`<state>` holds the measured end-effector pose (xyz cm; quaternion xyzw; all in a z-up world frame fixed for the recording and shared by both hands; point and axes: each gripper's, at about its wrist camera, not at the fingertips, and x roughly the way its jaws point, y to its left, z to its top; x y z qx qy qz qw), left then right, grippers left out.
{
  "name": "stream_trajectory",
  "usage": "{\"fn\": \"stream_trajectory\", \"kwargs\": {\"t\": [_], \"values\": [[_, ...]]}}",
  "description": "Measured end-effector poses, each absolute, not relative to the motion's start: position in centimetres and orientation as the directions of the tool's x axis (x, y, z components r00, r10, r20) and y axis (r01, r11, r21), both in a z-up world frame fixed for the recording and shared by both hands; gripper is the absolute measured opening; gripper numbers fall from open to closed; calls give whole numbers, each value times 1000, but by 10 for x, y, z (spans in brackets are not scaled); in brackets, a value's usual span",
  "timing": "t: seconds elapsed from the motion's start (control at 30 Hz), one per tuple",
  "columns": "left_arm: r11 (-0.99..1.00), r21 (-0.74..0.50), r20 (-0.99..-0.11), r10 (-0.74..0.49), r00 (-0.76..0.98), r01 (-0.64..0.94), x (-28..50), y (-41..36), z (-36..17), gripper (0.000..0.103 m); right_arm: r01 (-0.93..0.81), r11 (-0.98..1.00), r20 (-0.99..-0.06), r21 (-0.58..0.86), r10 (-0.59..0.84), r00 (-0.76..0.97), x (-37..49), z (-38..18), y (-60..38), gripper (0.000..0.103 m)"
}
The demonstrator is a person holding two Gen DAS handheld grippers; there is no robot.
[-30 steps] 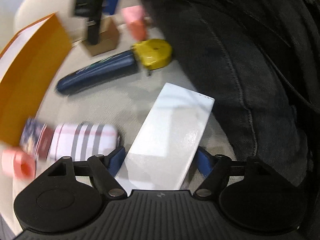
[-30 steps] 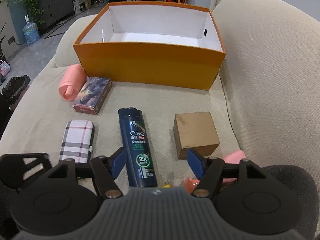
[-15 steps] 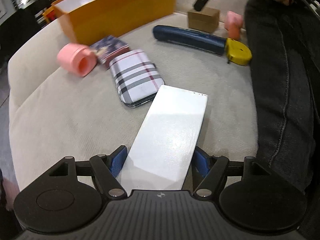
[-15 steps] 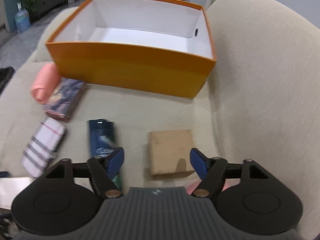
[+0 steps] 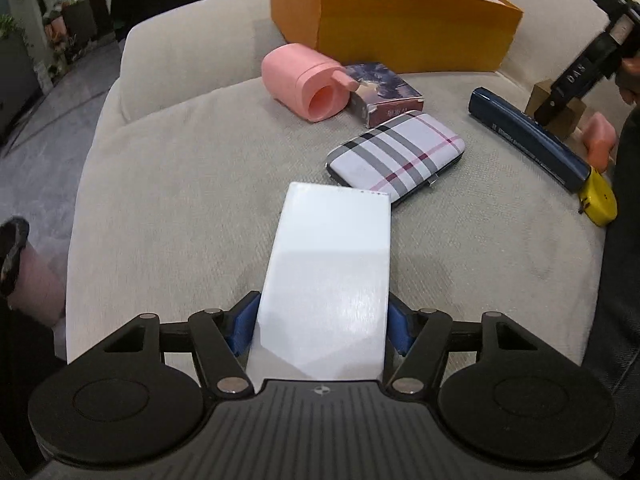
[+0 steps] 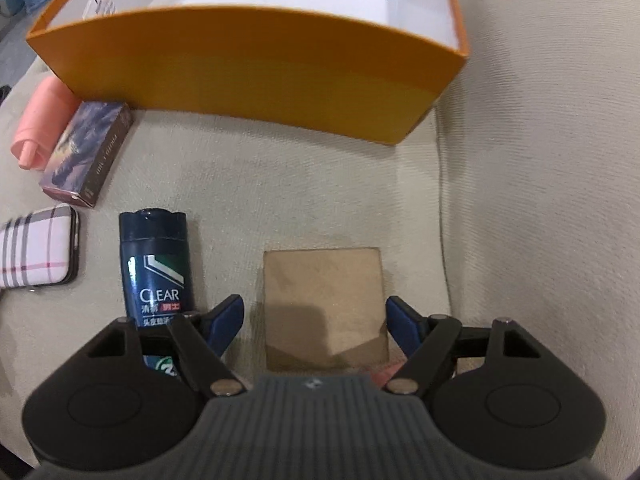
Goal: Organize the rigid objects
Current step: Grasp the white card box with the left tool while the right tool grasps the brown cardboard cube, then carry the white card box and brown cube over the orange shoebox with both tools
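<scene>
— What did the left gripper [image 5: 322,330] have?

— A flat white box [image 5: 332,272], lying on the beige sofa cushion [image 5: 180,200] with its far end just beside a plaid case [image 5: 396,156]. The blue pads sat at both long edges of the box and looked to be touching them; the jaws had just been closing in, with the box between them.

— And the right gripper [image 6: 316,320]?

— It pointed steeply down over a brown cardboard cube [image 6: 324,308]. Its jaws had been opening shortly before and stood wider than the cube, one finger on each side and neither pressing on it (a thin gap showed on both sides).

— Where was everything else?

— An open orange box [image 6: 256,76] with a white inside stood at the back of the cushion. Left of the cube lay a dark blue shampoo bottle [image 6: 154,272], and further left a small printed carton [image 6: 88,152] touching a pink roll [image 6: 38,128]. A yellow tape measure [image 5: 598,200] sat at the bottle's end in the left view.
</scene>
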<state>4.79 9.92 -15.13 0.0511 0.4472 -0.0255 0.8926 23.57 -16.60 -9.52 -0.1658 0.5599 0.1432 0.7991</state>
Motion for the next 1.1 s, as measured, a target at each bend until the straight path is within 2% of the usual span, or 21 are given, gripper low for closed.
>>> {"fn": "stream_trajectory", "kwargs": {"t": [0.33, 0.43, 0.53, 0.83, 1.1], "values": [[996, 70, -772, 15, 635, 61, 51, 95, -158, 84, -439, 893, -960, -96, 34, 278, 250, -109, -161, 72], [996, 53, -765, -5, 644, 70, 48, 96, -156, 73, -439, 895, -962, -77, 49, 269, 251, -109, -164, 69], [996, 58, -755, -3, 656, 71, 43, 94, -154, 72, -452, 890, -961, -62, 68, 267, 248, -107, -163, 59], [998, 20, -732, -21, 681, 52, 37, 99, -131, 71, -439, 896, -941, -69, 88, 327, 240, -94, -165, 59], [999, 27, -647, 1, 763, 21, 40, 99, -95, 69, -435, 899, -915, -56, 127, 382, 232, -78, -171, 59]]}}
